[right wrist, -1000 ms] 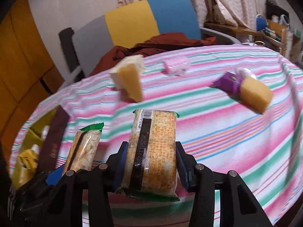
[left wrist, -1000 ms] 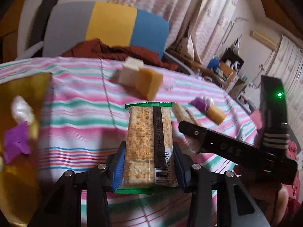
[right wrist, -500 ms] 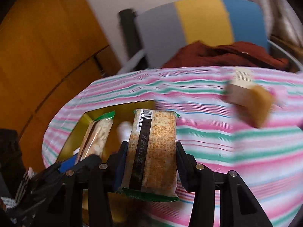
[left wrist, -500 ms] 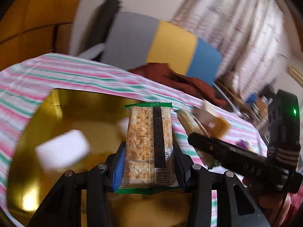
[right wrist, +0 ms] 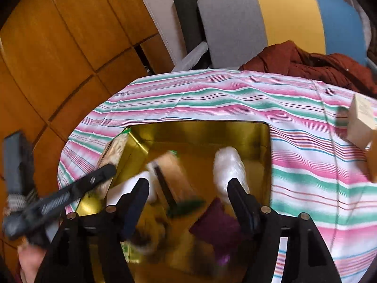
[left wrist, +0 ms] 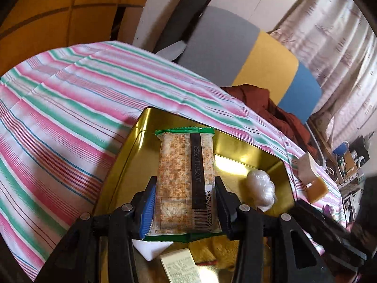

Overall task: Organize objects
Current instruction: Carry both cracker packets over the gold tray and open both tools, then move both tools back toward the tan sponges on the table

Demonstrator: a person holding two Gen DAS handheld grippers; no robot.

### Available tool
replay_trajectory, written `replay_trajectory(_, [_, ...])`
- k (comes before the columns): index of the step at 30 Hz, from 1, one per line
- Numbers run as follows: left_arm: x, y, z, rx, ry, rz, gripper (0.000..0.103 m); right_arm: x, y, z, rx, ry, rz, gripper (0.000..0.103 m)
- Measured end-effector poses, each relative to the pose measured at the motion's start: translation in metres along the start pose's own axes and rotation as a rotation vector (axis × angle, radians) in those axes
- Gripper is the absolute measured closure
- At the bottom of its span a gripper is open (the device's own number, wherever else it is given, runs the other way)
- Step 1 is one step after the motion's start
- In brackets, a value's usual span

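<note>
Warm dim light, glare on the gold tin (left wrist: 238, 165), fisheye edges, right view motion-blurred

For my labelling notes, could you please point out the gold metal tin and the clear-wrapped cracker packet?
gold metal tin (left wrist: 238, 141): left wrist view, far wall.
clear-wrapped cracker packet (left wrist: 179, 176): left wrist view, wrapper middle.

Striped tablecloth (left wrist: 70, 108) covers table; gold tin (left wrist: 238, 146) and tan box (right wrist: 361, 122) rest on it.

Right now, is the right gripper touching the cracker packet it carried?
Apart. In the right wrist view the right gripper has just opened its jaws, and the blurred cracker packet lies clear of both, above the gold tin.
</note>
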State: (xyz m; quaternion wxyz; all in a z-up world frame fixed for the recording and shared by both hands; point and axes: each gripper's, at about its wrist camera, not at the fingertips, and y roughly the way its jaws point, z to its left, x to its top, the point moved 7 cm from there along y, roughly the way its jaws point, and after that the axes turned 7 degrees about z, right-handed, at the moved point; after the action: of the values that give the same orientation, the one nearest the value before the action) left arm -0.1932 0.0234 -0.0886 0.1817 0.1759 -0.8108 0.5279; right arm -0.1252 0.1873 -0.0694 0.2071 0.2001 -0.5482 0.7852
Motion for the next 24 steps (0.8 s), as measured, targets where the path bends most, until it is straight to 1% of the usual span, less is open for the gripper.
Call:
replay_trajectory(2, [0.003,0.003,0.005,0.015,-0.014,0.009,0.056,-0.006,-0.010,-0.002,-0.009,-0.004,-0.020,0.030])
replay_trajectory(4, [0.008,0.001,0.006,0.019,-0.031,0.003,0.050,-0.012,-0.022,-0.009,-0.011,0.009,-0.044,0.029])
replay_trajectory(5, [0.009,-0.002,0.005,0.016,-0.041,-0.007,0.048,-0.015,-0.027,-0.012,-0.010,0.016,-0.053,0.028])
replay_trajectory(8, [0.013,-0.017,0.009,0.020,-0.086,-0.068,0.047,-0.023,-0.040,-0.025,-0.015,0.043,-0.079,0.026])
replay_trajectory(11, [0.008,-0.032,0.013,0.051,-0.138,-0.130,0.047,-0.031,-0.051,-0.039,-0.021,0.080,-0.098,0.024])
replay_trajectory(13, [0.005,-0.038,0.014,0.064,-0.162,-0.149,0.047,-0.035,-0.056,-0.047,-0.024,0.105,-0.106,0.024])
replay_trajectory(15, [-0.003,-0.043,0.012,0.060,-0.178,-0.160,0.046,-0.041,-0.061,-0.056,-0.023,0.127,-0.111,0.023])
replay_trajectory(17, [-0.011,-0.047,0.003,0.041,-0.169,-0.163,0.046,-0.046,-0.066,-0.064,-0.028,0.147,-0.117,0.023])
replay_trajectory(19, [-0.020,-0.050,-0.010,0.029,-0.137,-0.166,0.042,-0.050,-0.071,-0.072,-0.033,0.166,-0.127,0.021])
replay_trajectory(21, [-0.029,-0.050,-0.029,0.011,-0.084,-0.160,0.042,-0.055,-0.077,-0.082,-0.044,0.186,-0.135,0.018])
replay_trajectory(24, [-0.043,-0.049,-0.061,-0.012,0.014,-0.141,0.042,-0.060,-0.083,-0.098,-0.058,0.213,-0.140,0.018])
